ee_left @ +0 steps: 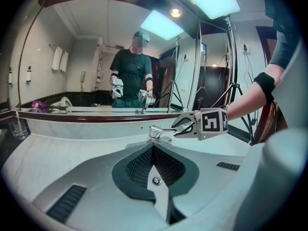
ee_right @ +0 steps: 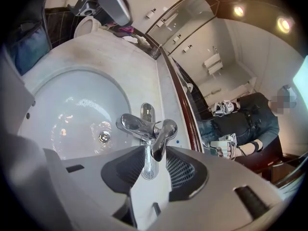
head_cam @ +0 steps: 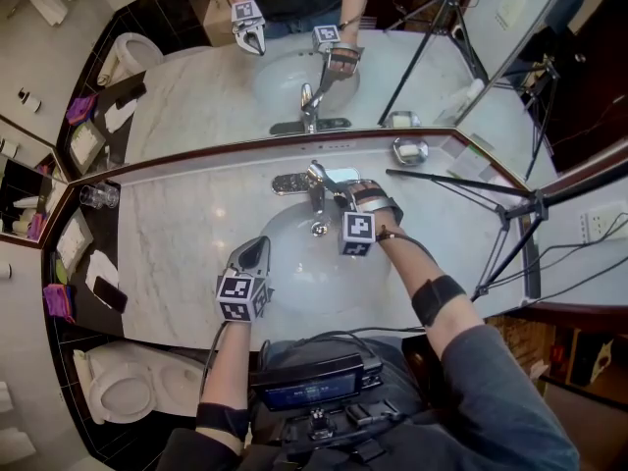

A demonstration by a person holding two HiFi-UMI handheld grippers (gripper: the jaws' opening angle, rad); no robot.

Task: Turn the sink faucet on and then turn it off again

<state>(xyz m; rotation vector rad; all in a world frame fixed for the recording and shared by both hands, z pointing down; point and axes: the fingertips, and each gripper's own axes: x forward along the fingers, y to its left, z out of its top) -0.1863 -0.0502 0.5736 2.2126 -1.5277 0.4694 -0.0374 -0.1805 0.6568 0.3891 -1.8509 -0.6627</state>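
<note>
We have the right gripper (head_cam: 345,197) at the faucet (ee_right: 136,124). Its jaws stand apart with the tip of the lever (ee_right: 161,141) between them. The lever lies close against the right-hand pad and a gap shows on the other side, so we read this as straddling, not clamping. The spout points off to the left just beyond the jaws, over the basin (ee_right: 57,95). No stream shows under it, though we cannot say for certain that the water is off.

To do this step well we would keep the lever deep between the pads. We would move it by pushing with one pad along its own arc — a wrist motion, not a squeeze. The chrome looks smooth and rounded, so a shallow hold could slip off the tip. We would go slowly and watch the spout before reversing.

The left gripper (head_cam: 255,251) has its jaws together on nothing. The faucet is well ahead of them, across the basin, so this gripper is out of the way.

A mirror (head_cam: 196,86) rises close beyond the right jaws, and a small metal dish (head_cam: 410,150) sits to their right on the counter (head_cam: 177,234). A tripod (head_cam: 520,214) leg runs further right, near the forearm — the one thing we judge worth minding on a wide swing.
</note>
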